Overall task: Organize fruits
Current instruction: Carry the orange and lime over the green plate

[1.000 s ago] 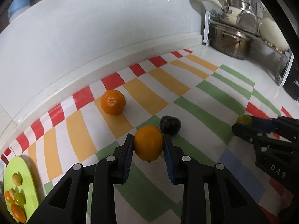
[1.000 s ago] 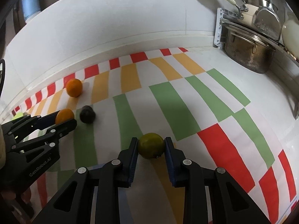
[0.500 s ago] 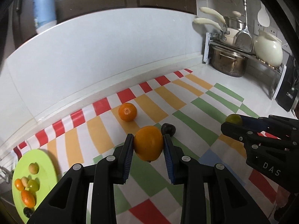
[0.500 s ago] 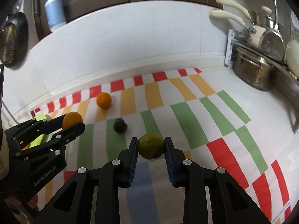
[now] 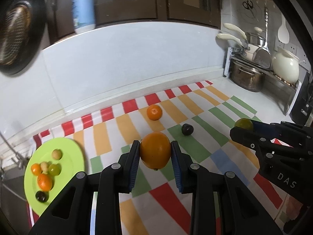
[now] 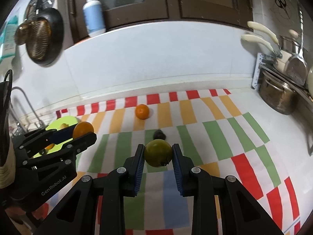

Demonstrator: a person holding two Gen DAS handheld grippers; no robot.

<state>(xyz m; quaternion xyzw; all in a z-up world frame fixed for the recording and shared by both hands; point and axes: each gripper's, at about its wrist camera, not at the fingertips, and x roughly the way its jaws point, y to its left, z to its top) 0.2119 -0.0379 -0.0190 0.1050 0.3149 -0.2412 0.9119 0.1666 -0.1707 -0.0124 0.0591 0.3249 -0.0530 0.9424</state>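
My left gripper (image 5: 155,152) is shut on an orange (image 5: 155,149) and holds it above the striped cloth (image 5: 195,117). My right gripper (image 6: 158,154) is shut on a green fruit (image 6: 158,152), also lifted; it also shows at the right of the left wrist view (image 5: 243,124). The left gripper with its orange (image 6: 83,129) shows at the left of the right wrist view. A second orange (image 5: 154,112) and a small dark fruit (image 5: 187,129) lie on the cloth. A lime-green plate (image 5: 68,146) at the left holds several small fruits.
A steel pot (image 5: 246,76), a white jar (image 5: 285,67) and utensils stand on a rack at the back right. A blue bottle (image 5: 83,5) stands on the ledge. A dark pan (image 5: 17,33) hangs at the left. A sink edge (image 5: 9,162) lies left of the plate.
Both grippers have risen and pulled back from the cloth with their fruits held. The plate, ledge and cabinets have come into view.
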